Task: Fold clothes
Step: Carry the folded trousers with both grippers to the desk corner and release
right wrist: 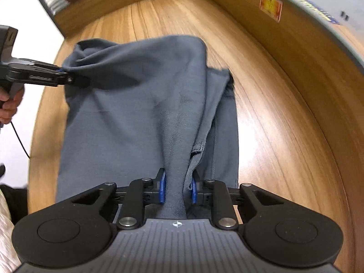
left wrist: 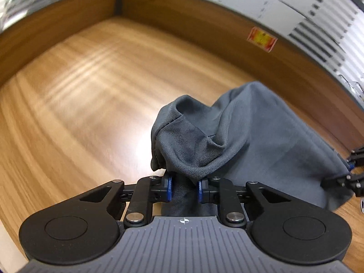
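Observation:
A grey garment (left wrist: 261, 136) hangs bunched over the wooden table (left wrist: 79, 91), lifted at two corners. My left gripper (left wrist: 184, 190) is shut on one gathered corner of the cloth, its blue pads pressing the fabric from both sides. In the right wrist view the same grey garment (right wrist: 136, 104) stretches away from my right gripper (right wrist: 177, 190), which is shut on a pinched fold at the near edge. The left gripper (right wrist: 66, 77) shows at the far left there, gripping the far corner. The right gripper (left wrist: 350, 170) appears at the right edge of the left wrist view.
A raised wooden rim (right wrist: 307, 52) bounds the table (right wrist: 284, 136) at the back and right, with a red and yellow sticker (right wrist: 270, 5) on it. A person's hand (right wrist: 10, 107) holds the left gripper's handle, with a black cable hanging below.

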